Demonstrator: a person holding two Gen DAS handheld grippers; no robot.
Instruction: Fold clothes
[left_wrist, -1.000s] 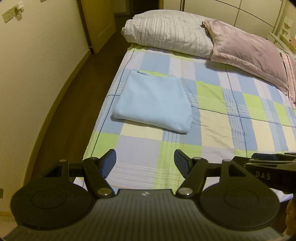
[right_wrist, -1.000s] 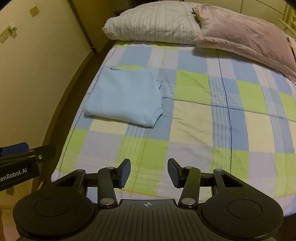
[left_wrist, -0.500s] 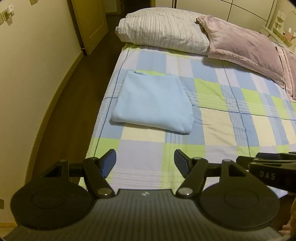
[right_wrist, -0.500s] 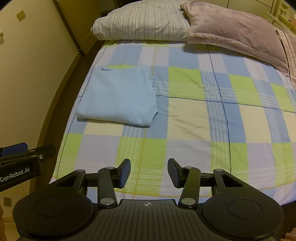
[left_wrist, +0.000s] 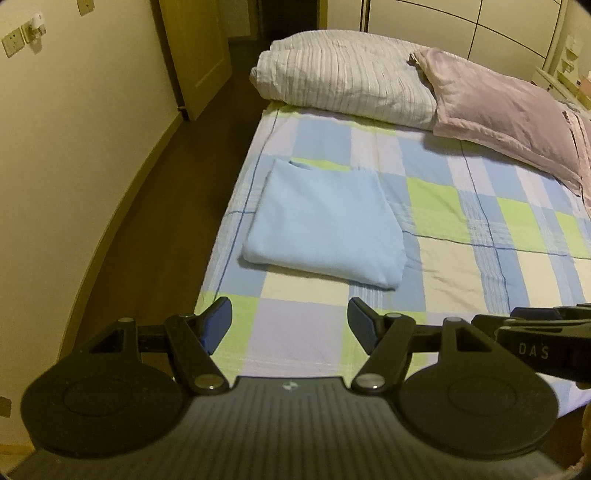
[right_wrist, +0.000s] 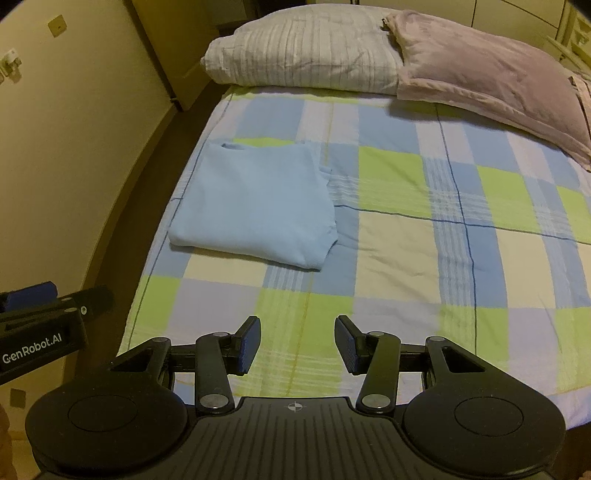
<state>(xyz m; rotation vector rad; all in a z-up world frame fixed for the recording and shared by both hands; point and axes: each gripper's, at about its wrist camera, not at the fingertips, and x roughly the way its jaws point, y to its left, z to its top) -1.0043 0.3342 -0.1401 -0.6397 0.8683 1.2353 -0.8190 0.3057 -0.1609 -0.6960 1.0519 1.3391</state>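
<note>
A light blue garment (left_wrist: 325, 225) (right_wrist: 255, 206) lies folded into a flat rectangle on the left side of a checked bedsheet (left_wrist: 461, 236) (right_wrist: 406, 236). My left gripper (left_wrist: 290, 321) hovers over the bed's near edge, short of the garment, open with nothing between its fingers. My right gripper (right_wrist: 297, 343) also hangs over the near edge, to the right of the garment, open and empty. The right gripper's body (left_wrist: 543, 343) shows at the right of the left wrist view, and the left gripper's body (right_wrist: 40, 325) at the left of the right wrist view.
A white striped pillow (left_wrist: 343, 77) (right_wrist: 306, 55) and a mauve pillow (left_wrist: 506, 110) (right_wrist: 491, 77) lie at the head of the bed. Dark floor (left_wrist: 162, 206) runs between the bed's left edge and a cream wall (left_wrist: 66, 129). A door (left_wrist: 195, 55) stands at the far left.
Both views have shifted sideways, so the folded garment and pillows sit a little further right in the pictures. The garment itself has not moved, and both grippers keep the same gap.
</note>
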